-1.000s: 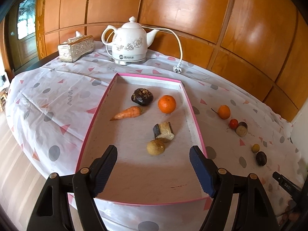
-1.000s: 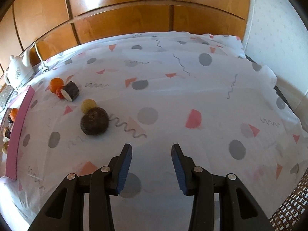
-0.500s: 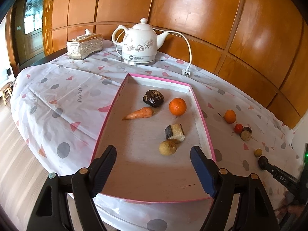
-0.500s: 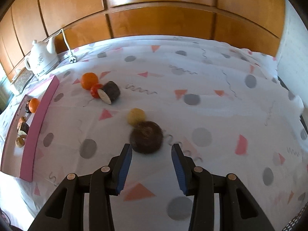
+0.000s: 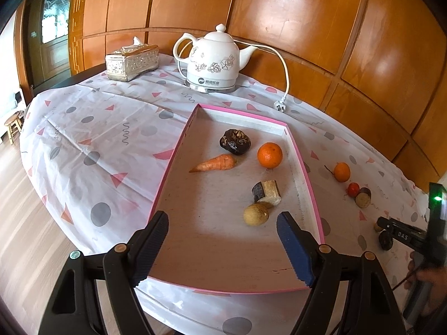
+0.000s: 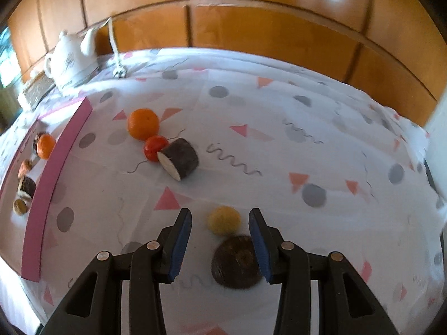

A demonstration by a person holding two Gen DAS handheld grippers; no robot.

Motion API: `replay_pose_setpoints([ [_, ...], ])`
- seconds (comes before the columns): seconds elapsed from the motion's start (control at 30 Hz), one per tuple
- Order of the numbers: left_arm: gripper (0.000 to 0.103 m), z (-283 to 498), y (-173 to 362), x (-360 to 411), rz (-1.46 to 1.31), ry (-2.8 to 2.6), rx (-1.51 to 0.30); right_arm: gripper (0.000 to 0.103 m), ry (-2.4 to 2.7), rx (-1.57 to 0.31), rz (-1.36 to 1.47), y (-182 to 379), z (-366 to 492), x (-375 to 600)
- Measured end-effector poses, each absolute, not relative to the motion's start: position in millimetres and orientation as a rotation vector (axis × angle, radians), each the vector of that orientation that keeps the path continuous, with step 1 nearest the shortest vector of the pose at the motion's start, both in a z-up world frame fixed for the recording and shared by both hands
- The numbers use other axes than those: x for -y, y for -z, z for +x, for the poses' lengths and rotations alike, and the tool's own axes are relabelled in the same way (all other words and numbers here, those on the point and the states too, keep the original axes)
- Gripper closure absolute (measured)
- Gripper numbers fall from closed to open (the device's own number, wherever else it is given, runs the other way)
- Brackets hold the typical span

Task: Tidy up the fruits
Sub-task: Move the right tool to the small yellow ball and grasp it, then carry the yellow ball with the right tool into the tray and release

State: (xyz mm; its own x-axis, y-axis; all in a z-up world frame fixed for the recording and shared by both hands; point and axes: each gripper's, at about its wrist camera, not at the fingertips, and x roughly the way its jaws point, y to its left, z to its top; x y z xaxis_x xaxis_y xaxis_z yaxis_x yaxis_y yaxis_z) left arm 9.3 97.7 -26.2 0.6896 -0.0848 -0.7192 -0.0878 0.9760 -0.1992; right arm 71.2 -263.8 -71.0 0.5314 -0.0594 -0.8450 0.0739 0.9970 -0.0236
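A pink-rimmed tray [image 5: 164,178] holds a carrot [image 5: 215,163], an orange [image 5: 269,155], a dark wrinkled fruit [image 5: 235,141], a cut dark piece [image 5: 266,192] and a tan round fruit [image 5: 256,214]. My left gripper [image 5: 223,247] is open and empty over the tray's near end. My right gripper [image 6: 220,240] is open, its jaws either side of a dark round fruit [image 6: 236,262] and a small yellow fruit [image 6: 224,220] on the cloth. Farther off lie an orange [image 6: 143,123], a red fruit [image 6: 155,147] and a cut dark cylinder [image 6: 180,162].
A white kettle [image 5: 213,61] with its cord and plug [image 5: 280,106] stands behind the tray, a silver tissue box [image 5: 132,61] to its left. Wood panelling backs the table. The tray's pink wall [image 6: 47,184] is at the left in the right wrist view.
My right gripper has moved forward over the cloth, so the dark round fruit and the yellow fruit now sit between its jaws. My left gripper has drifted slightly; it stays open.
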Motion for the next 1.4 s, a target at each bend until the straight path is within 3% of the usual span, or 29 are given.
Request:
replay_pose_setpoints([
  [0.2,0.023,11.3,28.4,-101.0,-0.238,-0.014,-0.819,0.060,0.059,-1.074,-0.084,85.3,86.8,261.2],
  [0.43,0.023,9.7,28.1,-107.2,-0.257,-0.047,-0.820,0.077,0.030,-1.071,-0.078,91.9,83.7,266.0],
  [1.4,0.017,-6.4,16.9,-115.3,-0.273,-0.103,-0.788,0.078,-0.013,-1.003,-0.037,82.4,79.8,246.7],
])
